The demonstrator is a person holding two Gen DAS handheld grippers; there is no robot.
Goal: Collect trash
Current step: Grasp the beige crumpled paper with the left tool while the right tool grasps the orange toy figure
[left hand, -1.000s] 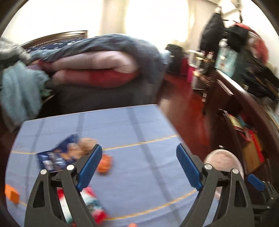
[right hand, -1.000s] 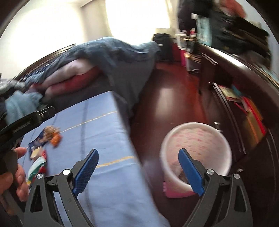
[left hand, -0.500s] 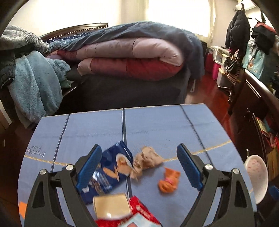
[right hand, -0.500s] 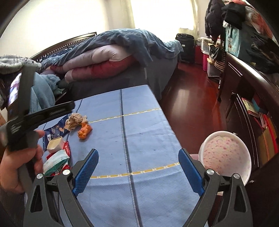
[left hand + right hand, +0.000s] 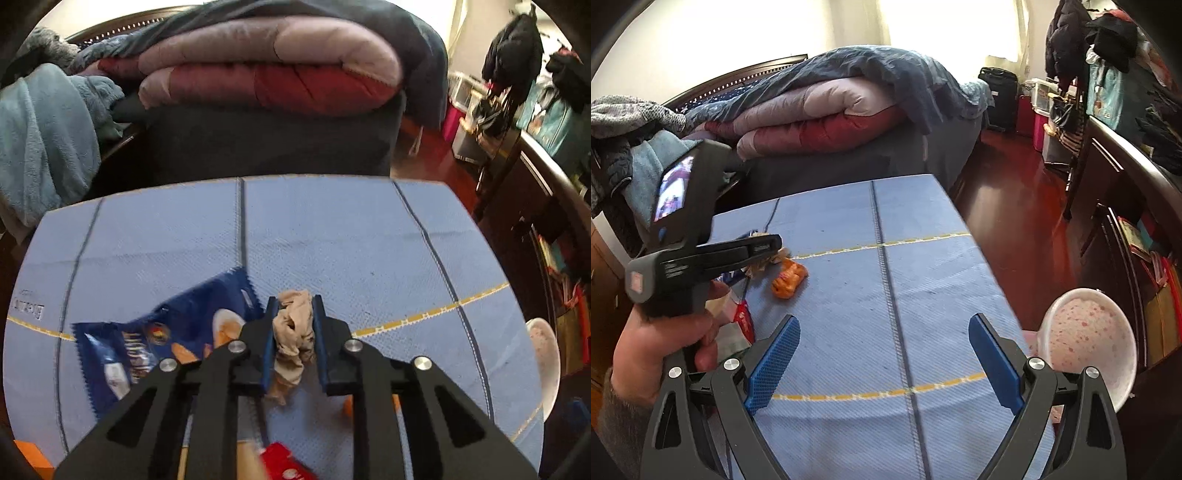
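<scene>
A crumpled beige paper wad (image 5: 293, 326) is pinched between the narrowed jaws of the left gripper (image 5: 294, 338) near the blue-clothed table's (image 5: 332, 236) left edge, evidently for transfer to the speckled white bin (image 5: 1087, 339) beside its right edge; the right gripper (image 5: 882, 365) is held wide, empty.
</scene>
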